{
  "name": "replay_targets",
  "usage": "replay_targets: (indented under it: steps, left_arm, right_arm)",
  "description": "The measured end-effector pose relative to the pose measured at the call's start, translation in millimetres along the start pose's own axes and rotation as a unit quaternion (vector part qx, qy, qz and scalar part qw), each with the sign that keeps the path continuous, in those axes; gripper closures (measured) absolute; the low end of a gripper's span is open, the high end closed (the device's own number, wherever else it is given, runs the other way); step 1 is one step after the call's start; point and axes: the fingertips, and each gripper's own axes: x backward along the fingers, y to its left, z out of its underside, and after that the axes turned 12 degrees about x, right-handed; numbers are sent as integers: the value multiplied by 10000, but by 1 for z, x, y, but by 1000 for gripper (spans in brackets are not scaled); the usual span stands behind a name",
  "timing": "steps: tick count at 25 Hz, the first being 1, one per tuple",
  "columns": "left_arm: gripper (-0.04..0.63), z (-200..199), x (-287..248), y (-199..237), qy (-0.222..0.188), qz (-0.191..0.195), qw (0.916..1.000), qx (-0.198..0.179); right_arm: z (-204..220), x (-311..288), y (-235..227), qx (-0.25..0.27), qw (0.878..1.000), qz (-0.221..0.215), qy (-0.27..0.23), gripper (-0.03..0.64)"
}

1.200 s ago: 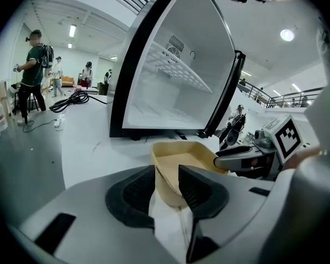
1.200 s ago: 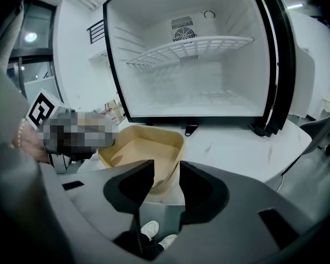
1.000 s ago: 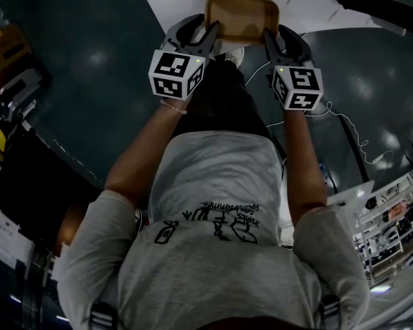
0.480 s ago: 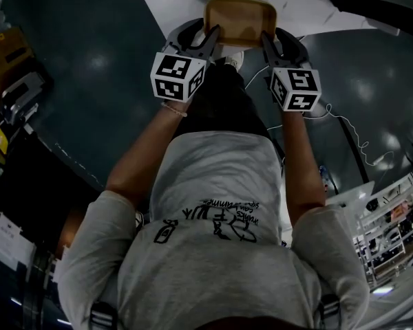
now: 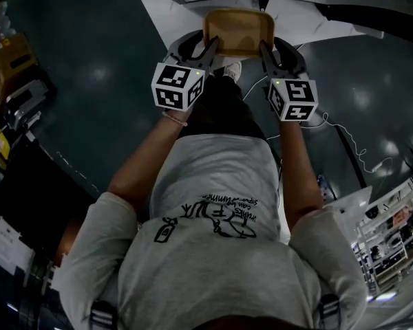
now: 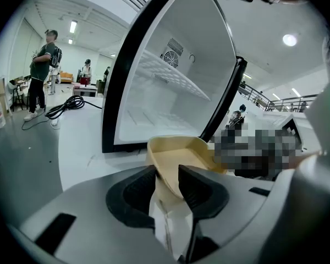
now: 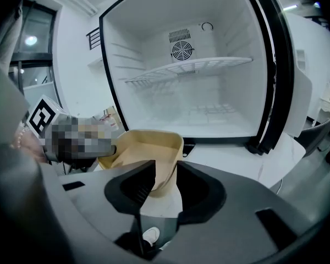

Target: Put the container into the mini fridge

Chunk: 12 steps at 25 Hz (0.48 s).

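A tan rectangular container [image 5: 239, 29] hangs in the air in front of the open white mini fridge [image 7: 198, 81], its interior bare. My left gripper [image 5: 210, 47] is shut on the container's left wall and my right gripper [image 5: 265, 49] on its right wall. In the left gripper view the container [image 6: 181, 153] rim sits between the jaws of the left gripper [image 6: 168, 172], with the fridge [image 6: 170, 87] behind. In the right gripper view the container [image 7: 146, 150] wall is pinched by the right gripper [image 7: 166, 172], whose jaws have just been closing on it.
A wire shelf [image 7: 187, 69] crosses the fridge at mid height, and its door [image 7: 307, 98] stands open at the right. A white cable [image 5: 344, 126] trails on the dark floor. People [image 6: 42, 70] stand far off at the left, near a black cable [image 6: 71, 104].
Both grippers have risen a little with the container between them. The grip on its two side walls looks the same.
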Motion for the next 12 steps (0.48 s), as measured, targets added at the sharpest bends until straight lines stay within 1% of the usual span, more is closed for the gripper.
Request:
replay_targets:
  steps: [12]
  left_arm:
    - [459, -28, 22, -21, -100, 27, 9999, -29]
  right_arm:
    - [-30, 25, 0, 9, 9999, 8, -124, 486]
